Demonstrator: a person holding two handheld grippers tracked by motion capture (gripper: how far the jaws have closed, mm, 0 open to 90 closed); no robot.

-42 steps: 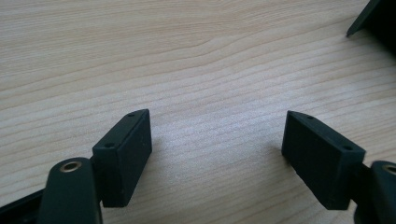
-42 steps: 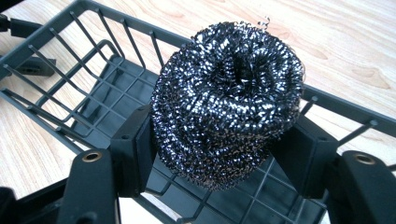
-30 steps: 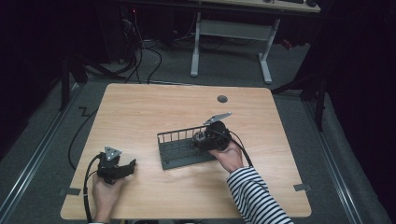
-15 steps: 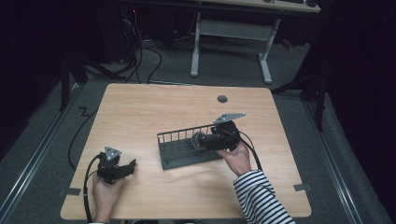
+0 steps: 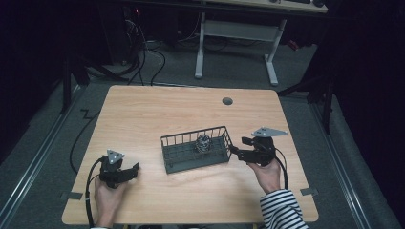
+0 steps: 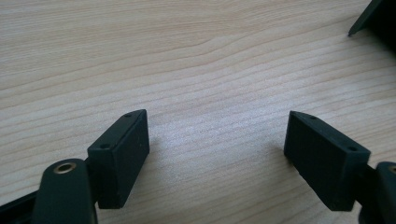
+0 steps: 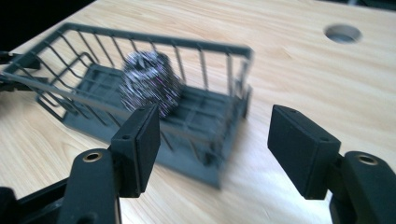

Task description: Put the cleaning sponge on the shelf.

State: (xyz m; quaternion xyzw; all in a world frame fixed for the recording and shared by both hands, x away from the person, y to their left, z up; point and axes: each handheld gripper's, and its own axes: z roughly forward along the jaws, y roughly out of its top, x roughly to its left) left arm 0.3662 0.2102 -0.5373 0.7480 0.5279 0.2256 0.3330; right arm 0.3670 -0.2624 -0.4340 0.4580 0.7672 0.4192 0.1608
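- Shiny steel-wool scouring ball [image 5: 204,142] sits inside the dark grey wire basket [image 5: 177,159], mid-table.
- Right gripper [image 5: 237,151]: jaws spread, empty, just beside the basket's right end.
- Left gripper [image 5: 135,170]: jaws spread over the light wooden table [image 5: 157,109], idle.
- Judgement: placing looks done; next would be clearing the right hand away.

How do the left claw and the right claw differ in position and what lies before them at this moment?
The left claw sits near the table's front left, apart from the wire basket; the right claw sits just off the basket's right end. The left faces bare wood; the right faces the basket holding a steel scourer. Both are open and empty.
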